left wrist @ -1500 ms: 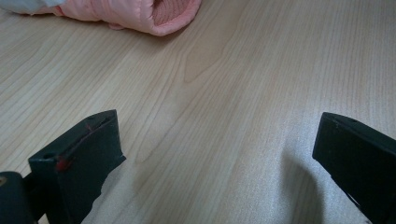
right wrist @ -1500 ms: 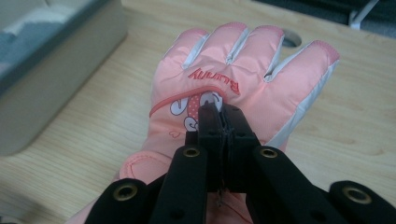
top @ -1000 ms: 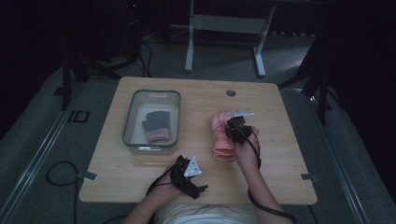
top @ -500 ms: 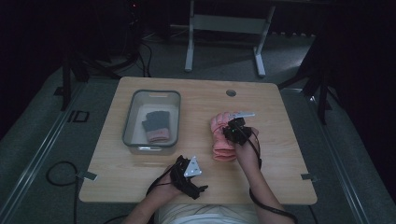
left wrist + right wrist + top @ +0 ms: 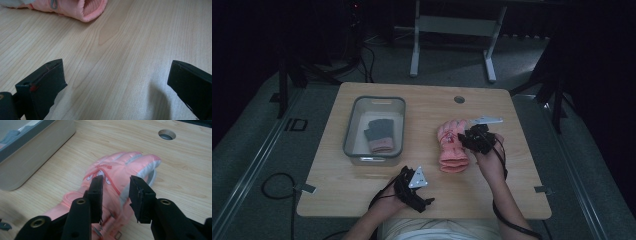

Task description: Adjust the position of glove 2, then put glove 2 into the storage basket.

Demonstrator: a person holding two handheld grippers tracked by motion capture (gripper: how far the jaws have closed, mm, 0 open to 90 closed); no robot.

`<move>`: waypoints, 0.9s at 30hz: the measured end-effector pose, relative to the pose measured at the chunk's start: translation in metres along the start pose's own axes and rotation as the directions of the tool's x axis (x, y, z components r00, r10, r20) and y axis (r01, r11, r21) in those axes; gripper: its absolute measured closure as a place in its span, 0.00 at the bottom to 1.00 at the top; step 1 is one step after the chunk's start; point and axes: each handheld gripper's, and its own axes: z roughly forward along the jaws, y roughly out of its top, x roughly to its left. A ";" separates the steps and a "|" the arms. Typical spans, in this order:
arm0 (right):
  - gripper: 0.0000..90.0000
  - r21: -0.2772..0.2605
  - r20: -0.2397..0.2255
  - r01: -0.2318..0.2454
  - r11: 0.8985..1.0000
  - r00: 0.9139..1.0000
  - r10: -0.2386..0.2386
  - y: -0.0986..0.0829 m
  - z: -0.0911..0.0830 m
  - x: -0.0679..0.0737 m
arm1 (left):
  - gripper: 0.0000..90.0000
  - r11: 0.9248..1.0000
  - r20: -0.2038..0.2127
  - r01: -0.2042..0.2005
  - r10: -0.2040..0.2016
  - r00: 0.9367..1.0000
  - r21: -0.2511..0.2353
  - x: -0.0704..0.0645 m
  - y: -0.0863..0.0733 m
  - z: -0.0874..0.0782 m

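Glove: a pink glove (image 5: 453, 146) is lying flat on the bench (image 5: 522, 190), just right of the grey bin (image 5: 374, 102).
Right gripper (image 5: 116, 195): is hovering over the glove's back, fingers (image 5: 97, 192) sitting partly apart, gripping nothing.
Left gripper (image 5: 117, 87): is resting low at the bench's near edge, fingers (image 5: 47, 85) spread wide, holding nothing.
Bin: is holding a dark grey glove (image 5: 379, 134) with a pink cuff.
Writing: the pink glove's small emblem is proving too blurred to read.

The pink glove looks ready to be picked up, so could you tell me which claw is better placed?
Right: the right claw hangs open directly over the pink glove, while the left claw sits open near the table's front edge.
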 end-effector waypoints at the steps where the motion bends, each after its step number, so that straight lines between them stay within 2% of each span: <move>1: 0.70 -0.001 -0.007 -0.001 1.000 1.000 0.001 -0.001 -0.002 -0.002 | 0.01 1.000 0.001 0.001 -0.001 1.000 0.004 0.000 0.000 0.000; 4: 0.69 -0.007 -0.011 0.012 1.000 1.000 -0.013 -0.004 -0.006 -0.005 | 0.01 1.000 -0.001 0.000 0.000 1.000 0.012 0.001 0.004 -0.001; 5: 0.68 -0.030 -0.032 0.031 0.999 0.999 -0.032 -0.006 -0.012 -0.009 | 0.01 1.000 -0.002 -0.002 0.002 1.000 0.003 0.001 0.005 -0.001; 8: 0.68 -0.045 -0.016 0.053 0.998 0.998 -0.054 -0.008 -0.019 -0.017 | 0.01 0.999 0.002 -0.027 0.027 1.000 -0.032 0.002 0.010 -0.004; 11: 0.69 -0.070 -0.021 0.064 0.996 0.998 -0.066 -0.010 -0.027 -0.025 | 0.01 0.998 -0.005 -0.033 0.033 0.999 -0.044 0.004 0.013 -0.005; 14: 0.69 -0.079 -0.025 0.071 0.994 0.997 -0.074 -0.013 -0.033 -0.030 | 0.01 0.998 0.008 -0.016 0.017 1.000 -0.055 0.007 0.019 -0.007; 17: 0.69 -0.081 -0.047 0.065 0.995 0.997 -0.069 -0.017 -0.035 -0.034 | 0.03 0.999 0.013 0.006 -0.005 1.000 -0.045 0.009 0.028 -0.010; 20: 0.69 -0.070 -0.055 0.064 0.995 0.996 -0.068 -0.019 -0.035 -0.036 | 0.03 0.997 0.008 0.023 -0.022 1.000 -0.072 0.014 0.039 -0.013; 22: 0.69 -0.082 -0.059 0.073 0.994 0.995 -0.078 -0.020 -0.034 -0.037 | 0.04 0.995 0.008 0.041 -0.041 0.999 -0.086 0.018 0.049 -0.015; 26: 0.69 -0.095 -0.059 0.082 0.992 0.994 -0.088 -0.021 -0.035 -0.038 | 0.04 0.990 0.025 0.042 -0.039 0.999 -0.136 0.025 0.073 -0.018; 27: 0.69 -0.095 -0.059 0.082 0.992 0.994 -0.088 -0.021 -0.035 -0.038 | 0.04 0.990 0.025 0.042 -0.039 0.999 -0.136 0.025 0.073 -0.018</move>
